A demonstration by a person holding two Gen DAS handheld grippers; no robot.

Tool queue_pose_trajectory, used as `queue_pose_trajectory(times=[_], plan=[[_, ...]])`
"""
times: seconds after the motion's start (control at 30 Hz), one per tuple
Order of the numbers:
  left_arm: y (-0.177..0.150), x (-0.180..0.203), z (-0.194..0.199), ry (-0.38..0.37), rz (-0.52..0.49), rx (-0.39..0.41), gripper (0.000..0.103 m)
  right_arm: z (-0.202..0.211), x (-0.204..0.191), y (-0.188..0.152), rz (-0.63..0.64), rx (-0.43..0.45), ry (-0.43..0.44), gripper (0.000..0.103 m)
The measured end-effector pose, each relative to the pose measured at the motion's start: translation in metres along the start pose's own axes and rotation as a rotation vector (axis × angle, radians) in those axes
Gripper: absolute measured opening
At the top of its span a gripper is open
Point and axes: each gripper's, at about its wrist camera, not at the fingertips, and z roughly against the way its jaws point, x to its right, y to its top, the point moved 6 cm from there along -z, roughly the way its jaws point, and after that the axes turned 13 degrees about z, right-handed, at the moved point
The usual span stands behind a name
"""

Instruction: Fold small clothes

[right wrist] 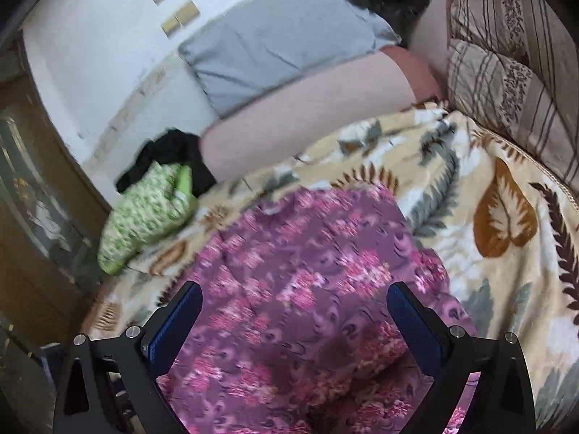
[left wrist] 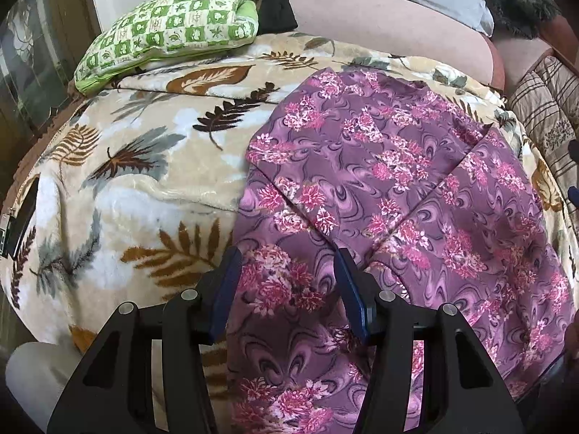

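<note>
The purple floral garment (left wrist: 380,188) is lying on the leaf-print blanket (left wrist: 119,181); my left gripper (left wrist: 289,285) and right gripper (right wrist: 293,311) are hovering at 6 o'clock, jaws wide.

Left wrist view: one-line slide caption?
Open left gripper poised over a purple floral garment spread on a leaf-print blanket, green checked bundle behind.

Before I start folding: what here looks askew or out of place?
The purple floral garment lies crooked on the leaf-print blanket, one layer folded diagonally, its near end hanging over the edge. Both tongs, left and right, are open above it.
</note>
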Motion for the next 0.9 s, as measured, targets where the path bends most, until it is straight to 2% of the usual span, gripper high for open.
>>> queue_pose_trajectory(times=[0.1, 0.27, 0.37, 0.5, 0.67, 0.77, 0.9], plan=[[-0.002, 0.001, -0.002, 0.006, -0.001, -0.001, 0.053, -0.007, -0.004, -0.004, 0.020, -0.034, -0.007, 0.101], [-0.004, -0.001, -0.004, 0.021, 0.004, -0.002, 0.053, -0.008, -0.008, -0.006, 0.053, -0.037, -0.054, 0.101], [-0.005, 0.000, -0.004, 0.030, -0.002, 0.000, 0.053, -0.009, -0.007, -0.007, 0.051, -0.044, -0.052, 0.101], [-0.003, -0.002, 0.000, 0.028, 0.006, 0.018, 0.053, -0.009, -0.005, -0.008, 0.092, -0.070, -0.130, 0.101], [0.003, -0.003, 0.004, 0.036, 0.005, 0.031, 0.053, -0.001, -0.003, -0.005, 0.089, -0.066, -0.185, 0.101], [0.016, -0.003, 0.009, -0.002, 0.033, 0.014, 0.053, 0.003, -0.008, -0.003, 0.112, -0.065, -0.199, 0.101], [0.038, -0.001, 0.007, -0.097, 0.096, -0.040, 0.054, 0.009, -0.018, 0.010, 0.144, -0.056, -0.153, 0.101]])
